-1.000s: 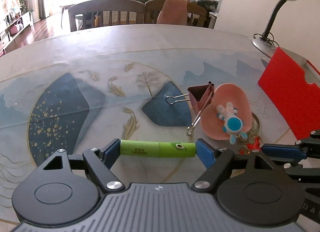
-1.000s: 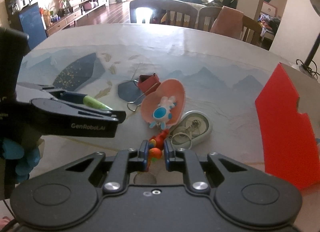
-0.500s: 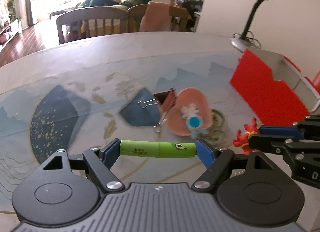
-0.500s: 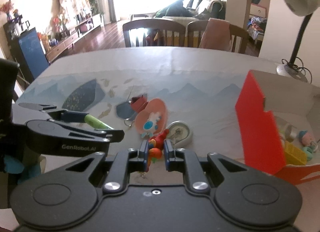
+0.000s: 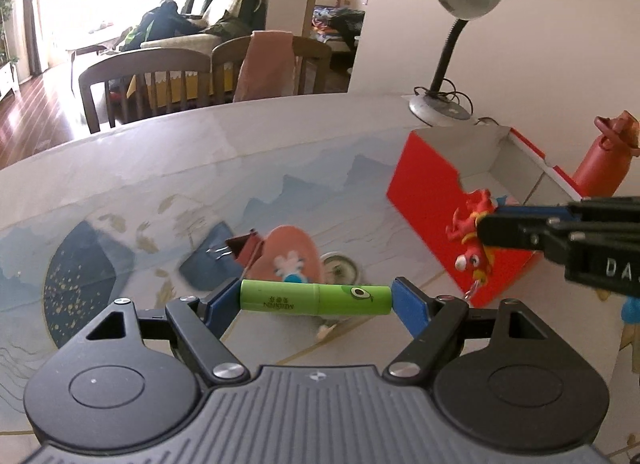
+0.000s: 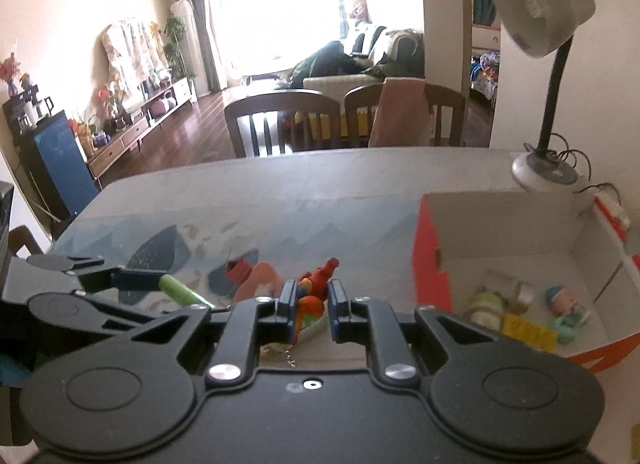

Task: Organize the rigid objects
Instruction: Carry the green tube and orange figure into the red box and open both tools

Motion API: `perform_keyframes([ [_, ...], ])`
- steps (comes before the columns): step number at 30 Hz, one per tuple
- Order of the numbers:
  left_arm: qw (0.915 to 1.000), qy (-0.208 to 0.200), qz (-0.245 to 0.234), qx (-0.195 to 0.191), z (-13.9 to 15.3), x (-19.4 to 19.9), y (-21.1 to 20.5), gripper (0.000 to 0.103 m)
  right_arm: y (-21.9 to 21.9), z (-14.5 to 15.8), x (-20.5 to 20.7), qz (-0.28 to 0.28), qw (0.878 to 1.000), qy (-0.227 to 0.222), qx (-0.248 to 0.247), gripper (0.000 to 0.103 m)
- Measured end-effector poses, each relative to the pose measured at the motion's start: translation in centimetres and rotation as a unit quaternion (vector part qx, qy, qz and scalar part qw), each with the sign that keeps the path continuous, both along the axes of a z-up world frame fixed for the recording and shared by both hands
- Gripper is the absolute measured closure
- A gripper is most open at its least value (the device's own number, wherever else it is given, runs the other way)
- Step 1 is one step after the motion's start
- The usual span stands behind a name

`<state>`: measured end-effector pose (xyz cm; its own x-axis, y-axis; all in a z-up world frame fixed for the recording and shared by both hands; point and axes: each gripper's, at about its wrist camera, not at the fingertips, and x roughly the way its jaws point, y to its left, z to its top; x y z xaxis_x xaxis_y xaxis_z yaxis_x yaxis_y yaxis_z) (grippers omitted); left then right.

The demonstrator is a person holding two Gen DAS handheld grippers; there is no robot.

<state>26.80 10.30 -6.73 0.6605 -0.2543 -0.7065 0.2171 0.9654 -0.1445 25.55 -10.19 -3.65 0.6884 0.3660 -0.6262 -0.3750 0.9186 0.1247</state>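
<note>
My left gripper point(image 5: 316, 298) is shut on a green tube point(image 5: 315, 298), held crosswise by its ends above the table; the tube also shows in the right wrist view point(image 6: 180, 290). My right gripper point(image 6: 313, 306) is shut on a red and orange dragon keychain point(image 6: 312, 292), lifted off the table; in the left wrist view the keychain point(image 5: 472, 234) hangs in front of the red box point(image 5: 428, 184). The open red box point(image 6: 426, 260) with a white inside lies to the right and holds several small toys point(image 6: 520, 310).
On the table lie a pink shell-shaped dish point(image 5: 294, 256) with a small blue and white figure, a dark red binder clip point(image 5: 246, 250) and a round metal disc point(image 5: 338, 268). A desk lamp point(image 6: 540, 64) stands behind the box. Chairs point(image 6: 280, 124) line the far edge.
Both grippers have risen and swung right toward the red box. The right gripper lifted the keychain off the table. The box's inside has come into view.
</note>
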Motion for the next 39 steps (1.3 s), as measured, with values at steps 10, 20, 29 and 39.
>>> perform_keyframes([
  [10,0.9998,-0.015,-0.012,-0.002,2.7,0.9,-4.7,0.021,-5.2,2.1,1.7,-0.011,1.0,-0.028,0.007,0.089],
  [20,0.9993,-0.019,-0.033,0.004,4.3,2.6,-11.0,0.021,-11.3,2.7,3.1,-0.027,0.999,-0.037,0.012,0.089],
  [29,0.9985,-0.019,-0.05,0.01,5.0,5.4,-17.1,0.021,-16.7,1.8,4.9,-0.041,0.999,-0.027,-0.003,0.089],
  [39,0.9971,-0.003,-0.07,0.028,3.8,9.5,-23.4,0.021,-20.8,-0.4,6.5,-0.056,0.998,-0.003,-0.014,0.089],
])
